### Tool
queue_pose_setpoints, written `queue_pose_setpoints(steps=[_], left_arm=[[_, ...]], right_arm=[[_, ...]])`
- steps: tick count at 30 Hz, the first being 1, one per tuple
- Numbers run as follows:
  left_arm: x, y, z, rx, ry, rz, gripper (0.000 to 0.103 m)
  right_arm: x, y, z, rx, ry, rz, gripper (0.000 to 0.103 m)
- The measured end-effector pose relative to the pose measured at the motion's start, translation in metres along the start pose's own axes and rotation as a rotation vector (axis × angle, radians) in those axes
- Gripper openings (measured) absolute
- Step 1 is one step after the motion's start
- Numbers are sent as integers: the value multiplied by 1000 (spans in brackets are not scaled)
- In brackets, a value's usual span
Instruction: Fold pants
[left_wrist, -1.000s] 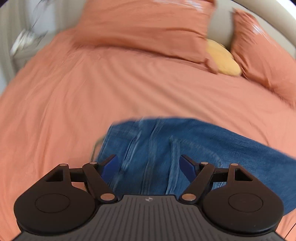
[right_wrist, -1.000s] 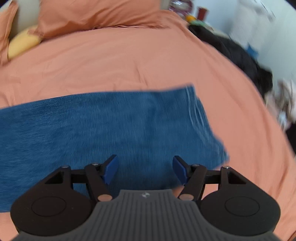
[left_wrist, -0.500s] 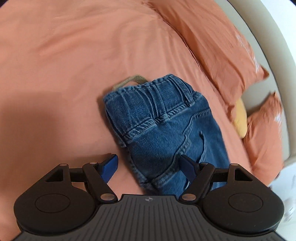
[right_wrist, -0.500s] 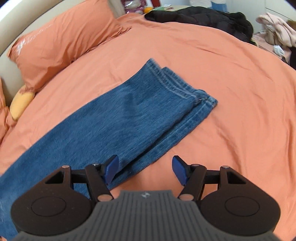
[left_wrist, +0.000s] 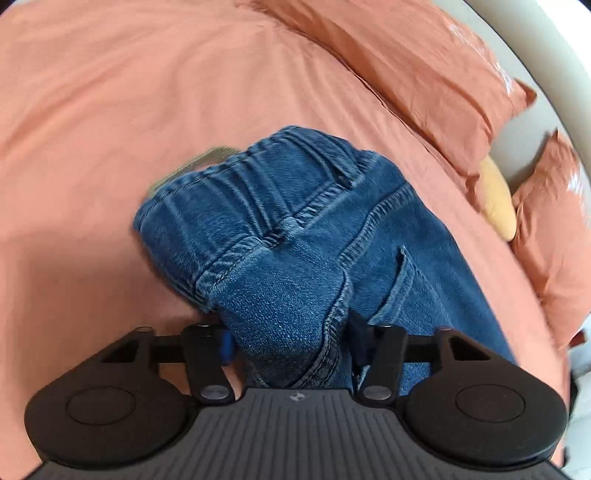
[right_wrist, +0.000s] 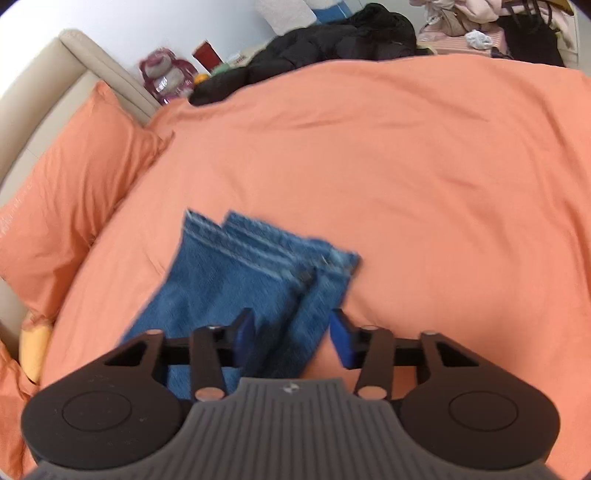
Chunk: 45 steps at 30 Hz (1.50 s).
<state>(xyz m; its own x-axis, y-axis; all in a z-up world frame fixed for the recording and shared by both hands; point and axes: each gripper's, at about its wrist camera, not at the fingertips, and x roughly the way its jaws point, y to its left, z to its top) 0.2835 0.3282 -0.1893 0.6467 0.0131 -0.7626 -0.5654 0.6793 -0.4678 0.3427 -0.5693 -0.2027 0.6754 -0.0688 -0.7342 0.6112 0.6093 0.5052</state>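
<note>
Two grippers over blue jeans (left_wrist: 295, 236) on an orange bed (right_wrist: 406, 166), left gripper (left_wrist: 290, 341) jaws closing around the waist corner, right gripper (right_wrist: 291, 338) jaws closing astride the hem edge.

An orange bedspread (right_wrist: 388, 166) covers the bed; matching pillows (left_wrist: 424, 74) lean against a beige headboard (right_wrist: 44, 85) by a pale wall (right_wrist: 147, 26).

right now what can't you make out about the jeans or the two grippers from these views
- Left wrist view: whether the left gripper already presses the jeans; its jaws are closing and denim covers the pads.
- Right wrist view: the hems are motion-blurred; the right gripper is closing around the leg edge, contact unclear.
- Both views: the jeans' middle stretch, cut off behind the gripper bodies.
</note>
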Motion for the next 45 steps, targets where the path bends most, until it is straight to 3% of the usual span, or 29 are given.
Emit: queue_pose_setpoints(steps=[5,8,12,16,18,21,24,29,31,32,33,34,36,38,41,45], left_arm=[[3,-20,-2,44,-14,66,40],[-1,-30,-2,62,-19,111,36],[-20,-44,2,92,-45,158,29],[-34,-54,8,153,-55,173,28],[-26,-54,5,187,-34,206,28],[-16,-56,-2,210,-19,218,28],[-13,-59,-7,247,-19,233,29],[-4,-56,-4,234,9,240,30],[1,-59,-5,246,16,253,31],[0,-57,-6,246,22,253,32],[1,-57,-6,251,32,253,36],[0,-56,-5,260,43,256,39],[-5,-55,-2,282,57,268,57],[-10,-52,1,296,91,258,63],[-27,-50,3,320,134,258,67],[-59,-65,-5,498,106,277,63]], right_arm=[[16,7,17,-21,15,1,33],[29,9,19,-30,42,-59,5],[15,25,27,-137,2,-70,0],[-15,44,40,-272,-68,-52,0],[-10,41,39,-324,-45,-106,0],[8,17,33,-267,-12,-183,0],[19,2,25,-252,-5,-199,0],[23,-4,27,-225,-4,-128,3],[15,-9,29,-207,-17,-93,14],[11,-11,31,-203,-25,-93,26],[8,-12,33,-208,-32,-106,28],[5,-10,34,-221,-36,-112,28],[-2,-4,35,-261,-39,-105,28],[-8,8,35,-301,-26,-72,28],[-12,38,25,-391,8,-26,28],[-14,84,-12,-496,100,65,28]])
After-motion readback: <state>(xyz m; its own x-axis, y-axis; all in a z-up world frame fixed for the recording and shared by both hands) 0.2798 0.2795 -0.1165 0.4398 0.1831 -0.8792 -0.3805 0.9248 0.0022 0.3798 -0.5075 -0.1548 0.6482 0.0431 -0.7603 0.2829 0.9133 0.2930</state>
